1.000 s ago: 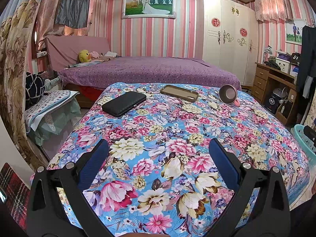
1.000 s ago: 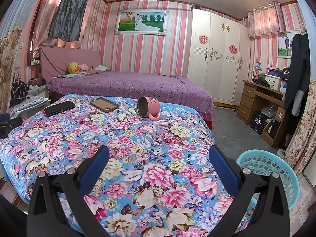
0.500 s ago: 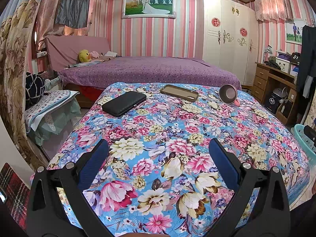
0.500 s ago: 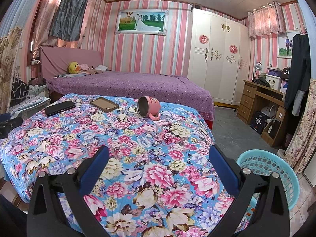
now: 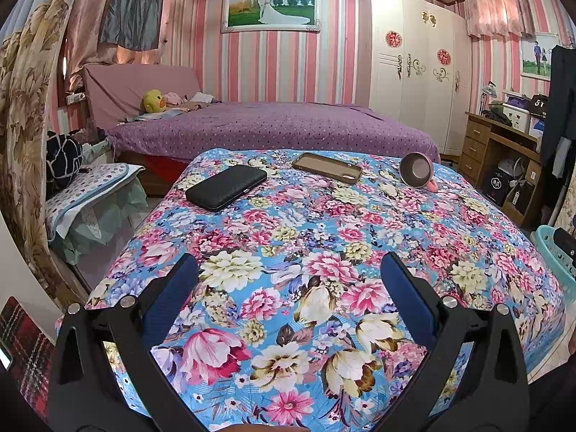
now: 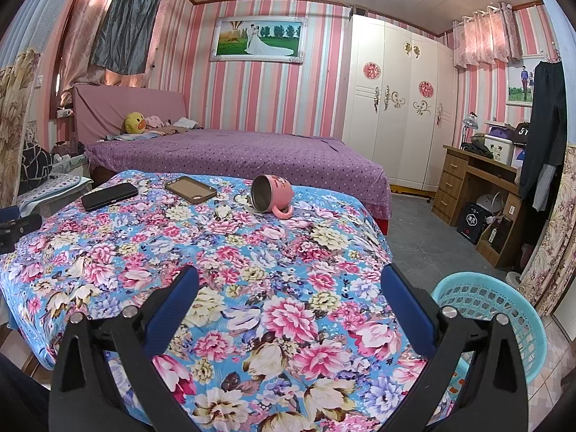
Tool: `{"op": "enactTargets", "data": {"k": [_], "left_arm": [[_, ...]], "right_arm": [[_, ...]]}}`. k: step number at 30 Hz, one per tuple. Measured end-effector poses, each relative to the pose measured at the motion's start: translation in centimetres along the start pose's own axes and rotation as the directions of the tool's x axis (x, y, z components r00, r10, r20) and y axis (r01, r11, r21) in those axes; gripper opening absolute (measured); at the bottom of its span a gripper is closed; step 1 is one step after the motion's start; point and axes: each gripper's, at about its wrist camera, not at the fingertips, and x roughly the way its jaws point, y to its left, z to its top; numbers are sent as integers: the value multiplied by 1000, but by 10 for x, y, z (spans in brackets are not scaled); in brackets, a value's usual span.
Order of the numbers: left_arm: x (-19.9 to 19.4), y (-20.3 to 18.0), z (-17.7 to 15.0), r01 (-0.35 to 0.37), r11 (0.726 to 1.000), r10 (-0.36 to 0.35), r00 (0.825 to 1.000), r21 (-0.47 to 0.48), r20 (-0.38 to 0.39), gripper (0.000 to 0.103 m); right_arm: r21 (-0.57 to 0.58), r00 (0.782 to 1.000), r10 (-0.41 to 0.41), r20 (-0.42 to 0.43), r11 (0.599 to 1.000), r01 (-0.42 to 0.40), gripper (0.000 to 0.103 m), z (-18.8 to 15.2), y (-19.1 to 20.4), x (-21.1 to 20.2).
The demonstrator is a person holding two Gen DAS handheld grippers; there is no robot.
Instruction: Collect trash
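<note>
A floral cloth covers the table [image 5: 306,244]; it also shows in the right wrist view [image 6: 223,252]. On its far side lie a black case [image 5: 226,187] [image 6: 109,196], a brown phone case [image 5: 327,167] [image 6: 190,189] and a pink mug on its side [image 5: 417,171] [image 6: 271,194]. My left gripper [image 5: 288,273] is open and empty above the near edge. My right gripper [image 6: 288,277] is open and empty above the near right part. A turquoise basket [image 6: 493,309] stands on the floor at the right, its edge in the left wrist view [image 5: 554,252].
A purple bed [image 6: 234,151] lies behind the table. A white wardrobe [image 6: 396,115] and a wooden desk [image 6: 475,180] stand at the right. A cloth-covered stand [image 5: 90,194] is at the left. The left gripper's side [image 6: 14,226] shows at the right view's left edge.
</note>
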Motion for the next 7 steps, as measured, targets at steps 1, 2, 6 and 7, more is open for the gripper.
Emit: {"op": "enactTargets", "data": {"k": [1,2,6,7], "left_arm": [[0,0,0,-2,1000,2,1000,0,-3,98],[0,0,0,-3,1000,3,1000,-1,-7,98],[0,2,-1,-1,1000,1,1000,-8,-6,98],[0,2,-1,-5,1000,5,1000,-10,-4,98]], "right_arm": [[1,1000,1,0,1000,-1,98,0,0,0],[0,1000,1,-1,1000,-1,98,0,0,1],[-1,1000,-1,-1,1000,1,98,0,0,0],[-1,1000,0,-1,1000,0,98,0,-1,0]]}}
